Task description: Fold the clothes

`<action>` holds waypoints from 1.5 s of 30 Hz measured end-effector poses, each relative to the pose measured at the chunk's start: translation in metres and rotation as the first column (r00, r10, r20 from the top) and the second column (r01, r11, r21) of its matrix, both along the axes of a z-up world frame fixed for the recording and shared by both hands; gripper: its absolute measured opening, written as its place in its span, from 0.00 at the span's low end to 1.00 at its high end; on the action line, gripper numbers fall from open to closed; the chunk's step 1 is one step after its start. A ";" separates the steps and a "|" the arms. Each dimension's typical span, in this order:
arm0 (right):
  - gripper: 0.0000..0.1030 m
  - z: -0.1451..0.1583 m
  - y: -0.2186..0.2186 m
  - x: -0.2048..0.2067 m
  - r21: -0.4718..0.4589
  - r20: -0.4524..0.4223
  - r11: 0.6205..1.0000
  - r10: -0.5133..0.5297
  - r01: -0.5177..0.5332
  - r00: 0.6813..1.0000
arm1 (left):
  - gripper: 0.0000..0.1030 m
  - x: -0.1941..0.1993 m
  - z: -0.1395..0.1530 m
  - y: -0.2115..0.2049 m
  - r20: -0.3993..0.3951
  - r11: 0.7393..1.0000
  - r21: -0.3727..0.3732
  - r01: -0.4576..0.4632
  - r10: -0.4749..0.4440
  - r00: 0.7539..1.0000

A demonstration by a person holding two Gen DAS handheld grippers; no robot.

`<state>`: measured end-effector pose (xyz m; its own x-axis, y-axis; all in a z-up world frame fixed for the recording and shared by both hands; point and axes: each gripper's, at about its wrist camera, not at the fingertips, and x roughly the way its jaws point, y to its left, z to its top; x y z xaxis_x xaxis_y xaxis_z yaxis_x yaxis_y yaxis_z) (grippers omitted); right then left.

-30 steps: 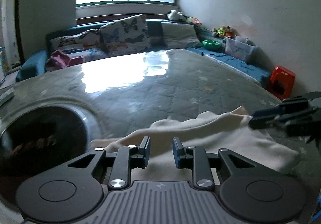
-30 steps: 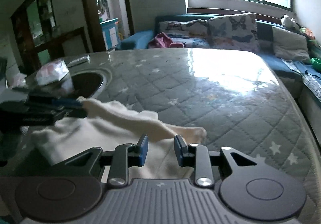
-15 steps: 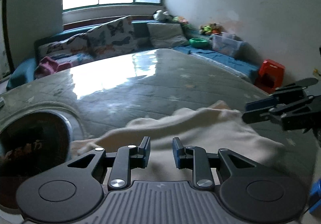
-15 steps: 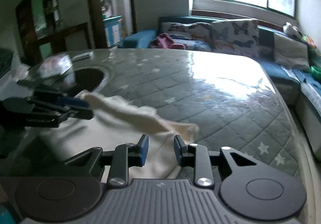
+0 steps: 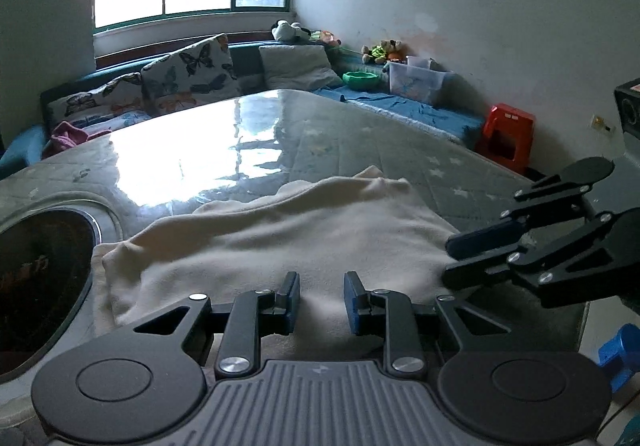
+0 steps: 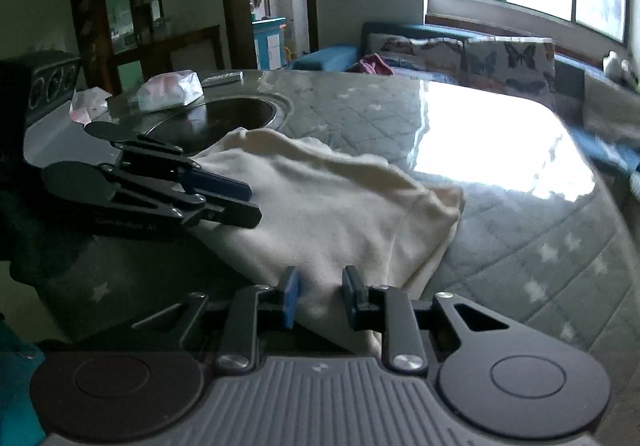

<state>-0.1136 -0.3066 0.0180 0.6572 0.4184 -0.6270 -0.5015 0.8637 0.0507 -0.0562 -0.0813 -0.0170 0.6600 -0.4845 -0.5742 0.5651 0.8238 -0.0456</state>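
A cream garment (image 5: pixel 300 230) lies in a loose folded heap on the quilted, glossy table top (image 5: pixel 248 142), with a raised ridge along its far edge. My left gripper (image 5: pixel 321 302) hovers open over its near edge, cloth showing beneath the gap. The right gripper (image 5: pixel 454 260) comes in from the right, its fingers apart at the garment's right edge. In the right wrist view the garment (image 6: pixel 328 206) spreads ahead. My right gripper (image 6: pixel 320 298) is open over its near hem. The left gripper (image 6: pixel 252 202) reaches in from the left at the cloth's left side.
A round dark recess (image 5: pixel 40 266) is set into the table to the left of the garment. Plastic-wrapped packets (image 6: pixel 168 90) lie beyond it. A sofa with butterfly cushions (image 5: pixel 188 74) runs behind the table. A red stool (image 5: pixel 508 134) stands by the right wall.
Both grippers have drawn in toward the garment's near edge and toward each other. The cloth now fills more of both views and lies lower. The finger gaps are unchanged.
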 end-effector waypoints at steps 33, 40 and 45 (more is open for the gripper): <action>0.22 0.003 0.035 0.030 -0.014 0.013 0.996 0.091 -0.091 0.996 | 0.26 0.016 -0.007 0.073 -0.067 0.966 -0.062 -0.253 0.249 0.966; 0.22 0.002 0.024 0.043 -0.012 -0.004 0.999 0.049 -0.049 0.999 | 0.26 0.012 -0.013 0.077 -0.073 0.968 -0.072 -0.241 0.236 0.969; 0.22 -0.006 0.008 0.072 -0.021 0.000 0.999 -0.040 0.040 0.999 | 0.26 0.011 -0.013 0.078 -0.081 0.967 -0.079 -0.243 0.237 0.968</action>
<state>-0.0419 -0.2988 0.0124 0.6731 0.3780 -0.6356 -0.4662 0.8841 0.0322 -0.0452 -0.0032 -0.0301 0.7225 -0.3672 -0.5858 0.3439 0.9259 -0.1562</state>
